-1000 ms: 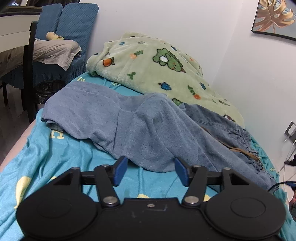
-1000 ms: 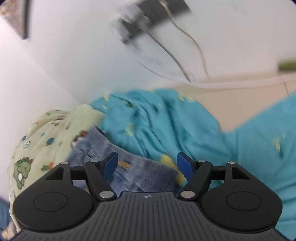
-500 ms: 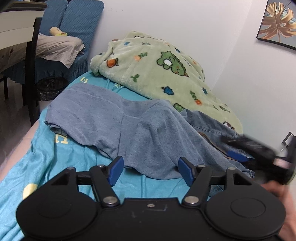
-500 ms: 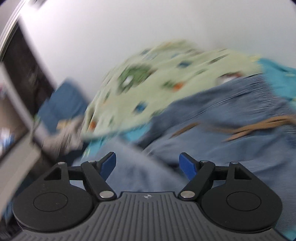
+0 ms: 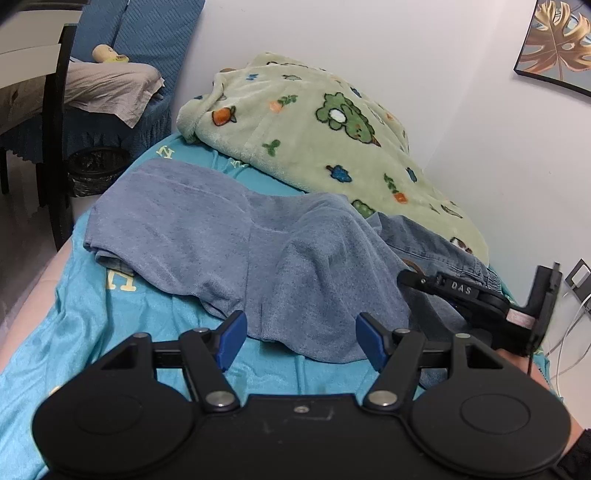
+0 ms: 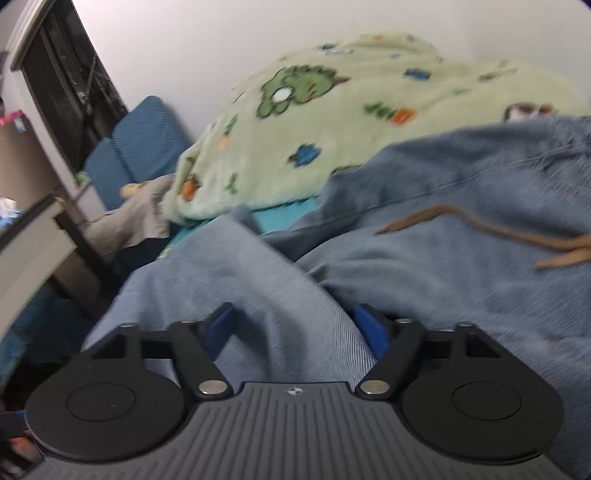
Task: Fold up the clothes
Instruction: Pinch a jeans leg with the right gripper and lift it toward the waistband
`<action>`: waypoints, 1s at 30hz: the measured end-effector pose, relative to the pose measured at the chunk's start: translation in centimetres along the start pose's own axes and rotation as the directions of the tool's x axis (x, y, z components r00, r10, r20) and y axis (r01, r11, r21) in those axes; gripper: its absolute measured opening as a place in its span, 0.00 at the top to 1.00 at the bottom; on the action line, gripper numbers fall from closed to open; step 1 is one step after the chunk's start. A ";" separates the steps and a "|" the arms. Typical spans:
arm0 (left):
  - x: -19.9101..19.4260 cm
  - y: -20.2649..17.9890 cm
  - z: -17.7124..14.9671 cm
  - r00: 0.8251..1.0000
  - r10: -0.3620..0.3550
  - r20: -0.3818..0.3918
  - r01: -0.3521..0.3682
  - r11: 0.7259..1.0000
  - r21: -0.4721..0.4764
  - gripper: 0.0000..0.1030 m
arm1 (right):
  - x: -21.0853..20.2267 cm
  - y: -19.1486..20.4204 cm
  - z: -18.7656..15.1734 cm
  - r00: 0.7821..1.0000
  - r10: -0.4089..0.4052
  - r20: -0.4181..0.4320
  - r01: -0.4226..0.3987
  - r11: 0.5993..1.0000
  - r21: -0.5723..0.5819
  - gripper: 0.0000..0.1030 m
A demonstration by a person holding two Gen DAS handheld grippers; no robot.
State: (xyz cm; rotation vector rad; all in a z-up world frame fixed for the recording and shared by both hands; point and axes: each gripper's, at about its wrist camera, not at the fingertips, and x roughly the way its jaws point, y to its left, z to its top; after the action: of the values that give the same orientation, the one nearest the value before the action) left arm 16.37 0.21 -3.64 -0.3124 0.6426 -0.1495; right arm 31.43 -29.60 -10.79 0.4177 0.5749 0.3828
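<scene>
Left gripper (image 5: 297, 338) hovering wide, empty, above blue trousers (image 5: 236, 243). Right gripper (image 6: 295, 332), newly swung over from wall side, closing around trousers fold.

A teal bedsheet (image 5: 92, 314) printed with pale yellow shapes. On it, faded blue jeans (image 5: 258, 251) with a brown drawstring (image 6: 517, 236). A pale green fleece blanket (image 5: 314, 129) patterned with dark green dinosaurs, orange carrots and small blue motifs. Two black grippers, the left gripper (image 5: 297, 338) and right gripper (image 6: 293, 326), both with bright blue finger pads. A white wall (image 5: 369, 37). A dark blue chair cover (image 5: 155, 33) with a beige cloth (image 5: 107, 88). A framed picture (image 5: 557, 40) of a golden leaf.
</scene>
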 end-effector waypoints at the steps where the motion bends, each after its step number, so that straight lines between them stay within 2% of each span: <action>1: -0.2 0.1 0.1 1.000 0.016 0.015 -0.016 1.000 -0.013 0.39 | -0.3 0.5 -0.1 1.000 0.008 0.000 -0.008 1.000 -0.017 0.51; 3: -0.9 0.5 0.4 0.999 0.019 0.046 -0.017 0.999 -0.040 0.39 | -1.1 1.8 -0.4 1.000 0.028 -0.006 -0.028 0.998 -0.053 0.64; 5: -1.7 0.9 0.9 0.998 0.018 0.058 -0.014 0.998 -0.061 0.39 | -2.4 3.3 -0.8 1.000 0.027 -0.009 -0.028 0.995 -0.098 0.90; 6: -2.0 1.0 1.1 0.998 0.017 0.067 -0.012 0.998 -0.069 0.39 | -3.1 4.1 -1.0 1.000 0.024 -0.010 -0.025 0.992 -0.122 0.93; 9: -3.1 1.3 1.3 0.995 0.021 0.094 -0.013 0.997 -0.080 0.39 | -5.4 6.8 -1.8 1.000 0.009 -0.015 -0.012 0.972 -0.237 0.94; 12: -3.9 1.2 1.5 0.994 0.019 0.109 -0.010 0.997 -0.081 0.39 | -7.4 9.8 -3.1 0.999 -0.012 -0.038 -0.004 0.927 -0.375 0.95; 16: -4.6 1.2 1.7 0.992 0.012 0.128 -0.002 0.997 -0.079 0.39 | -8.7 12.7 -6.2 0.990 -0.059 -0.125 -0.010 0.873 -0.488 0.95; 19: -4.5 1.3 1.6 0.992 0.004 0.122 0.006 0.996 -0.084 0.39 | -7.9 13.9 -9.5 0.963 -0.145 -0.225 -0.004 0.833 -0.553 0.95; 22: -4.3 1.5 1.6 0.994 -0.017 0.105 0.027 0.995 -0.096 0.39 | -6.7 14.0 -12.0 0.923 -0.232 -0.306 0.018 0.823 -0.568 0.95; 25: -3.9 2.1 1.6 0.996 -0.031 0.088 0.042 0.991 -0.126 0.39 | -7.4 14.0 -11.7 0.922 -0.251 -0.293 0.074 0.860 -0.506 0.93; 26: -3.8 2.3 1.6 0.996 -0.035 0.081 0.046 0.989 -0.139 0.39 | -7.8 13.8 -11.3 0.925 -0.248 -0.289 0.095 0.885 -0.456 0.90; 27: -3.6 2.6 1.6 0.996 -0.039 0.074 0.050 0.987 -0.152 0.39 | -8.3 13.4 -10.8 0.928 -0.240 -0.286 0.117 0.914 -0.389 0.85; 28: -3.4 2.9 1.5 0.997 -0.041 0.066 0.052 0.984 -0.168 0.39 | -8.8 13.1 -10.4 0.932 -0.233 -0.279 0.138 0.937 -0.321 0.75; 30: -3.1 3.5 1.3 0.998 -0.047 0.050 0.057 0.977 -0.204 0.39 | -10.1 12.4 -9.8 0.947 -0.212 -0.242 0.163 0.965 -0.208 0.64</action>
State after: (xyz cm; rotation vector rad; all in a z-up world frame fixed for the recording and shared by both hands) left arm 14.80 4.53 -2.07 -0.5308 0.6070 -0.1261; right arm 15.02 -21.04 -7.88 0.1300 0.8231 0.3063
